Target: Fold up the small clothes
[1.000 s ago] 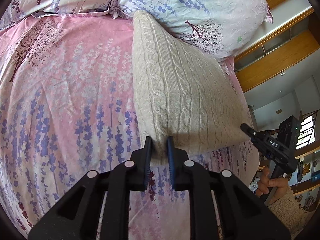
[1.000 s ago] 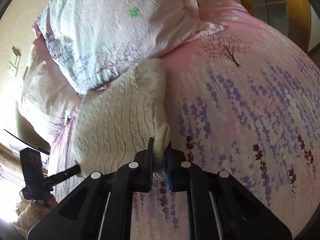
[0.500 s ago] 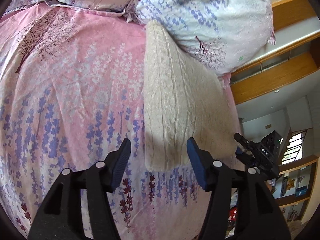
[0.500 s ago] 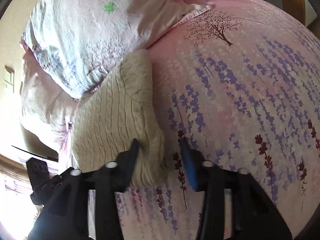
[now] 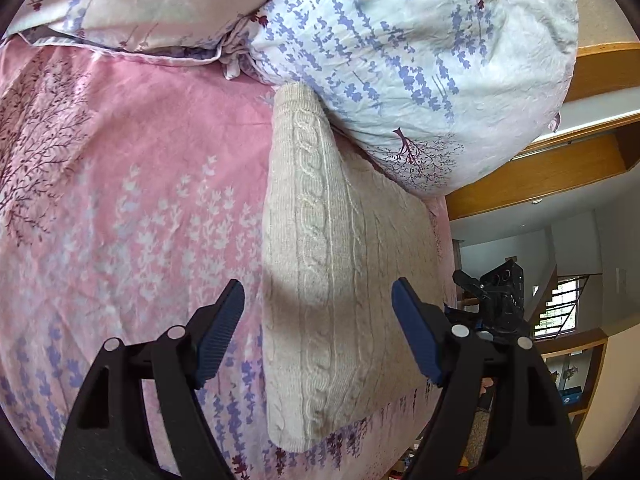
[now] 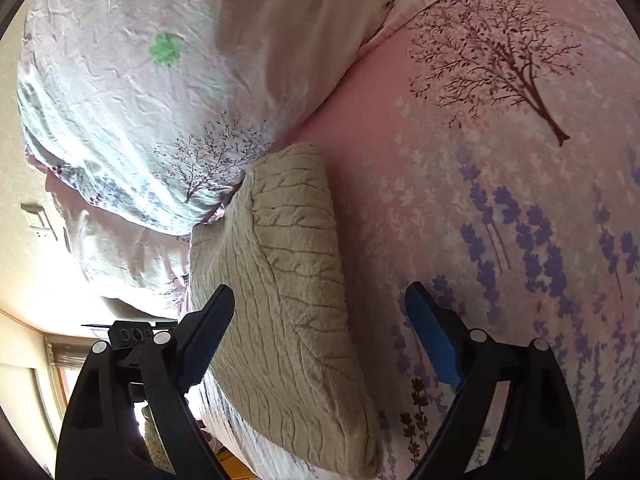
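Two tools work this bed, both w/ jaws opening and nothing clamped. The left tool (image 5: 318, 330) hangs above the near end of the folded cable-knit sweater (image 5: 320, 264); its blue pads stand wide, one over the pink bedsheet (image 5: 120, 200) to the left, the other over the knit's right part, neither pressing the fabric. The right tool (image 6: 320, 328) is spread likewise: left pad over the sweater (image 6: 288, 280), right pad over the sheet (image 6: 480, 160), knit under the gap but untouched as far as the view shows.

The sweater lies flat on the bed as a long folded slab, far end tucked against the floral pillow (image 5: 420, 60), near end close to the bed's edge. Its long axis runs away from both tools, approx. along the line each points. In the left wrist view the folded spine is on the left side; in the right wrist view the thick rolled edge faces right.

Judgement: the fold looks set down, so any next pass prob. brings the near end toward the pillow end. Both tools sit about equally near that end, at opposite corners, so neither has a clear advantage.
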`<state>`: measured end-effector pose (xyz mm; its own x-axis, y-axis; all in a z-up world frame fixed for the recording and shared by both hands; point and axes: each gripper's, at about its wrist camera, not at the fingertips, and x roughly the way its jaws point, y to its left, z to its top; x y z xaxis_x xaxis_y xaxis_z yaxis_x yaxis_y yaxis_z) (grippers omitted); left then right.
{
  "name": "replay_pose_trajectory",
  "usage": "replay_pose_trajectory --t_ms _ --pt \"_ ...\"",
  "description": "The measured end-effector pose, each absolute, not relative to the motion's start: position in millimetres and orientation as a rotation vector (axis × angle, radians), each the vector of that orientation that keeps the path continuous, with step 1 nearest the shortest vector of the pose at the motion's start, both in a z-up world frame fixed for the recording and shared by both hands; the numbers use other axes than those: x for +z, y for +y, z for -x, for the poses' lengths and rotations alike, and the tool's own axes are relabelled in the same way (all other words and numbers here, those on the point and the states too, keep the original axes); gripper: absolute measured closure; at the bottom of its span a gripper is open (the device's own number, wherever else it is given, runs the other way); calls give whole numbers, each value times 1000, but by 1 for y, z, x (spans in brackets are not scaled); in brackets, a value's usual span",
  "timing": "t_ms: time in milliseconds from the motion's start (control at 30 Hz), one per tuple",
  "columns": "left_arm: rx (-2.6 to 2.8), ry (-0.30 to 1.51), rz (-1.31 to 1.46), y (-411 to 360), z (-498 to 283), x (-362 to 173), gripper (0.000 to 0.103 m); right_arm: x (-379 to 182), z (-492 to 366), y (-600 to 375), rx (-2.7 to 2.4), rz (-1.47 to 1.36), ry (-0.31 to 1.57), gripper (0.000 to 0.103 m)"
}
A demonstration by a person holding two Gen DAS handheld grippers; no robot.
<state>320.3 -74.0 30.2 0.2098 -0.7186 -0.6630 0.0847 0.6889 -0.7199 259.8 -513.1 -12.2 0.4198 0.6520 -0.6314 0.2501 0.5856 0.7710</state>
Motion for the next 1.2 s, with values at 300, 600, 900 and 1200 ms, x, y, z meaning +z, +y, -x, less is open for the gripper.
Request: replay_pose_trajectory --t_ms 300,600,900,1200 --pt "-636 1284 673 -110 -332 8 27 -19 -266 -487 416 -964 1145 30" --pt "-601 1268 618 -125 -327 12 35 -24 -266 -470 458 -964 1143 48" --pt "-521 1203 306 -178 -311 45 55 -14 -258 -458 417 -876 1104 67" --pt "-520 1151 246 -196 -299 58 66 6 -250 -442 407 -848 1035 72"
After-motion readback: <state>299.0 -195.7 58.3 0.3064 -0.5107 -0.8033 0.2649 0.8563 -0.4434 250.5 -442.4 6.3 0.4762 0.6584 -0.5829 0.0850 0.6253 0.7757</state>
